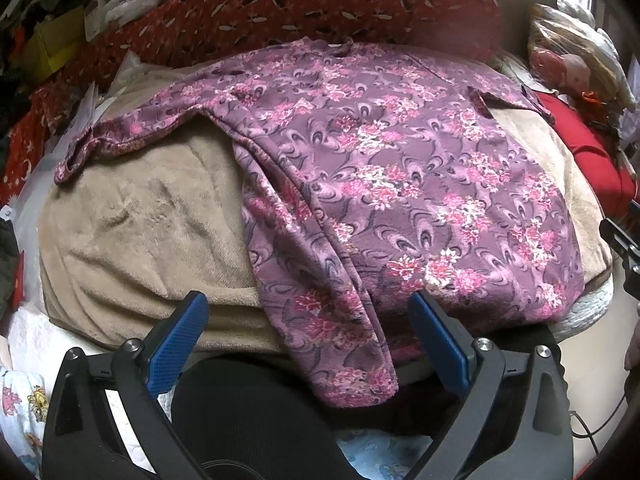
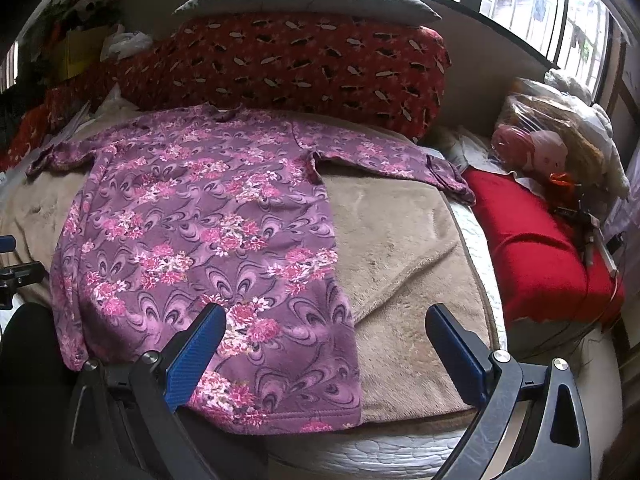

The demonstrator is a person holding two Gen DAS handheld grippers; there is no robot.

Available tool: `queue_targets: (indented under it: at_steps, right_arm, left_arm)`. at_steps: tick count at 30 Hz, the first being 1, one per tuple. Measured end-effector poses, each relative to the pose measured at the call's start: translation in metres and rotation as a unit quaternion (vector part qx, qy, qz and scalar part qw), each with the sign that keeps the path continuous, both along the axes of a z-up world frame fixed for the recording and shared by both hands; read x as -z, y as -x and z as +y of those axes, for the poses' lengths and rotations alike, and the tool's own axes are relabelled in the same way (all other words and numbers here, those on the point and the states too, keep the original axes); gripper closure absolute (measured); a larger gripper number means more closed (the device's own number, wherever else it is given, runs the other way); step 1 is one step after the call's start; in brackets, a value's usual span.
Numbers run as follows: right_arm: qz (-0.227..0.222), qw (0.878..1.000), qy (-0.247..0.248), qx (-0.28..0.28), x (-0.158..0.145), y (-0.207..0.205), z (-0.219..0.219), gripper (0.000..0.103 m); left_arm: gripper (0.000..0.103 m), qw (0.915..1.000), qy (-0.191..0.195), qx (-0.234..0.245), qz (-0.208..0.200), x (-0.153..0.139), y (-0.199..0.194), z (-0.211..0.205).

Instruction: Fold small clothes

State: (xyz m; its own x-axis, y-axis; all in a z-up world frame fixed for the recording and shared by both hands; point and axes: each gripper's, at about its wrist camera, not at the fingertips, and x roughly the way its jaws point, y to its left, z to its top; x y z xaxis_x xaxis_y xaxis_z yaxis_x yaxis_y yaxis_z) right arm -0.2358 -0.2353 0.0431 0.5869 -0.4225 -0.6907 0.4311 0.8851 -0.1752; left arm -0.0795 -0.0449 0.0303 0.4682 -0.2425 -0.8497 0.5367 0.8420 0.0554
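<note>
Nearest to the left wrist camera, the left gripper (image 1: 308, 314) has its blue pads (image 1: 176, 344) spread wide and holds nothing; the hem of the purple floral top (image 1: 400, 184) hangs over the bed edge between them, above a dark rounded shape (image 1: 248, 412). In the right wrist view, the right gripper (image 2: 324, 328) is also spread wide and empty, and hovers over the lower right part of the top (image 2: 208, 232) and the beige fleece blanket (image 2: 400, 248) beside it. The top lies flat on this blanket with both sleeves spread out to the sides and the neck at the far end. To the right of the blanket lies a red cushion (image 2: 532, 248), and behind it a plastic bag with a doll (image 2: 536, 148). Behind the top stands a long red patterned bolster (image 2: 304, 64), and further back a window (image 2: 520, 0). No readable writing is visible.
</note>
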Motion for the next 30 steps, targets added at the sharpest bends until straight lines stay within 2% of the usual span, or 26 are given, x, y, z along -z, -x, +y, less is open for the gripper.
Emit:
queue_targets:
  at_steps: [17,30]
  right_arm:
    - [-0.028,1.000,-0.005,0.005,-0.011,0.031,-0.004,0.003]
    - [-0.031,0.999,-0.019,0.004,-0.007,0.034,-0.008,0.003]
  left_arm:
    - [0.002,0.9996,-0.002,0.017,-0.022,-0.013,0.023,-0.007]
    - [0.002,0.9997,-0.009,0.020,-0.011,-0.009,0.023,-0.014]
